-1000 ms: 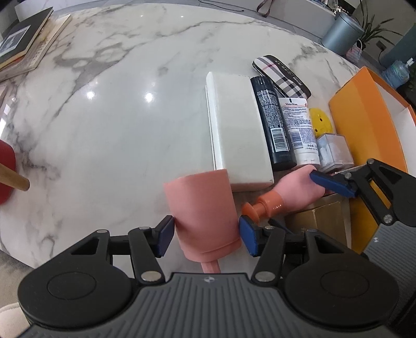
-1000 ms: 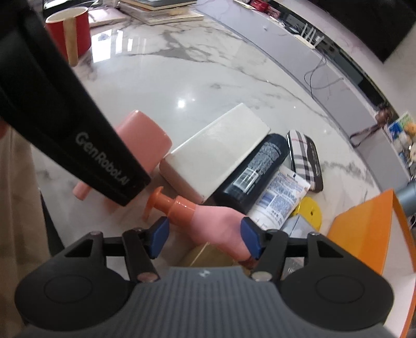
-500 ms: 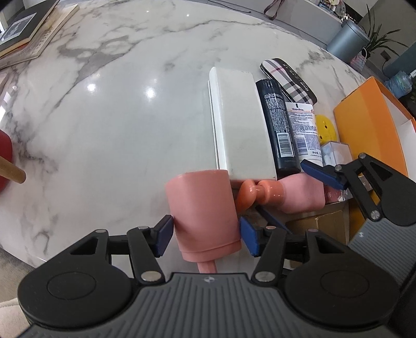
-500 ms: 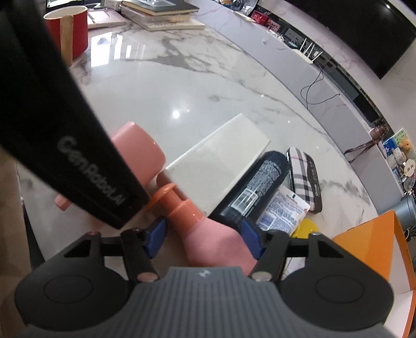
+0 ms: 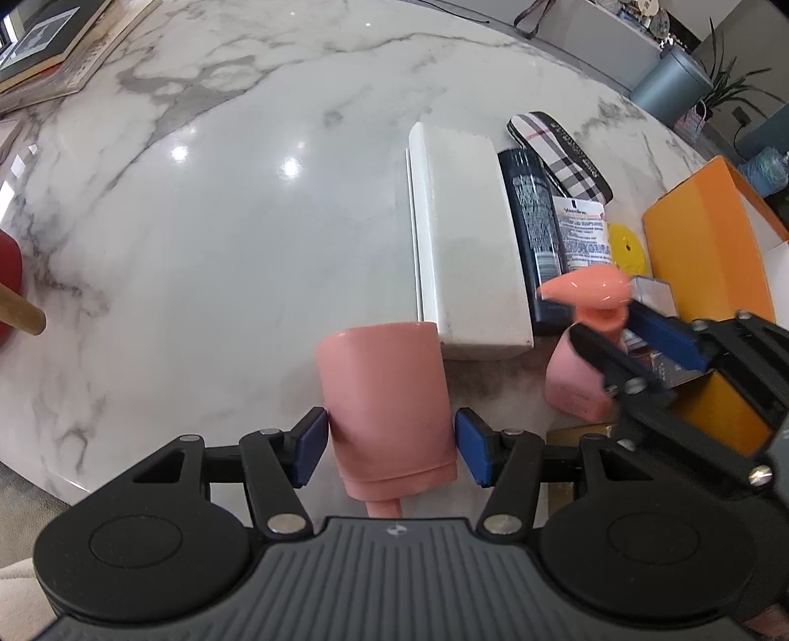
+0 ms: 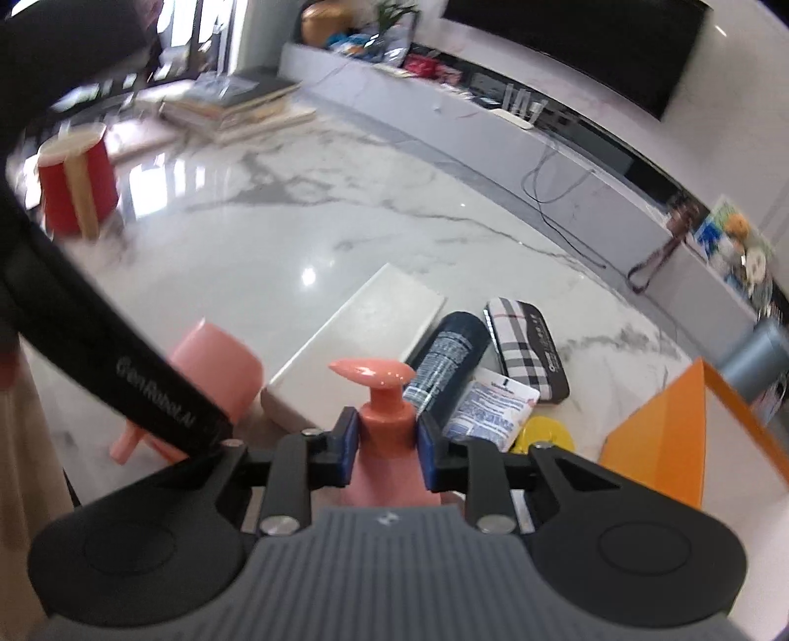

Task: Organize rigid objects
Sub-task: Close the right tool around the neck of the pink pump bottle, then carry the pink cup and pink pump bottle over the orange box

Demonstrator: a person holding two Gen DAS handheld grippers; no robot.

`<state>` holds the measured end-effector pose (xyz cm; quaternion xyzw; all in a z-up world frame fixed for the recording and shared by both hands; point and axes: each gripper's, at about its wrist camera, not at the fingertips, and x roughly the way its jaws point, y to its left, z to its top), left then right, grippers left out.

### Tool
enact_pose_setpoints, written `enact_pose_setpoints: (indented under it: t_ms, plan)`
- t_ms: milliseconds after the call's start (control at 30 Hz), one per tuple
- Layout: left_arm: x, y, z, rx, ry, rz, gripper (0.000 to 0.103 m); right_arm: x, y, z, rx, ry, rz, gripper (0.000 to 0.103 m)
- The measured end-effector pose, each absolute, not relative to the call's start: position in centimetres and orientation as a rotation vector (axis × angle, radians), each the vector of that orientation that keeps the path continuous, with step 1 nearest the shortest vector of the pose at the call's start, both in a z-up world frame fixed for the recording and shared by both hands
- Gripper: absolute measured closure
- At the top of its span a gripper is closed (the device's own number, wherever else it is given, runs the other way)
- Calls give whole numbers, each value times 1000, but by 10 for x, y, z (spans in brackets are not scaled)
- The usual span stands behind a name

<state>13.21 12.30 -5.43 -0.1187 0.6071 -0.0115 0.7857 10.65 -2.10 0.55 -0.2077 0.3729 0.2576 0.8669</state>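
Pump bottle (image 6: 382, 444), pink with an orange pump, stands upright with the right gripper (image 6: 385, 446) clamped on its neck, just off the near end of the white box (image 5: 463, 236). The left gripper (image 5: 389, 446) has its pads on either side of the pink cup (image 5: 387, 394) lying on its side; the left pad touches it, the right one stands a sliver off. Whether it grips, I cannot tell.

The table (image 5: 207, 207) is glossy white marble with grey veins and bright glints of light. Beside the box lie a dark bottle (image 5: 535, 236), a white tube (image 5: 584, 231), a plaid case (image 5: 559, 150) and a yellow disc (image 5: 624, 241); an orange box (image 5: 700, 251) sits right of them. A red cup (image 6: 76, 190) and stacked books (image 6: 232, 106) occupy the far side. Behind runs a long grey bench (image 6: 493, 133) with cables and clutter below a dark screen (image 6: 582, 44).
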Motion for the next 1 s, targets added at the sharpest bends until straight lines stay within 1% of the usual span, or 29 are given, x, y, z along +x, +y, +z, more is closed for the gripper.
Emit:
enact_pose_setpoints:
  t_ms: [233,367,500,767,1000]
  plan:
    - [135,113,-59,-186,1334,-23,38,106,-45,9,-313,785,503,78]
    - [133,106,-58,-130,1323,-26,39,109,-41,6,-333,776,467,77]
    - [133,108,-57,-136,1313,-22,39,112,-40,3,-331,760,460,76]
    - [127,114,-46,-168,1238,-21,40,100,-43,10,-300,726,453,77]
    - [117,112,-30,-179,1135,-41,40,95,-53,25,-263,707,429,78]
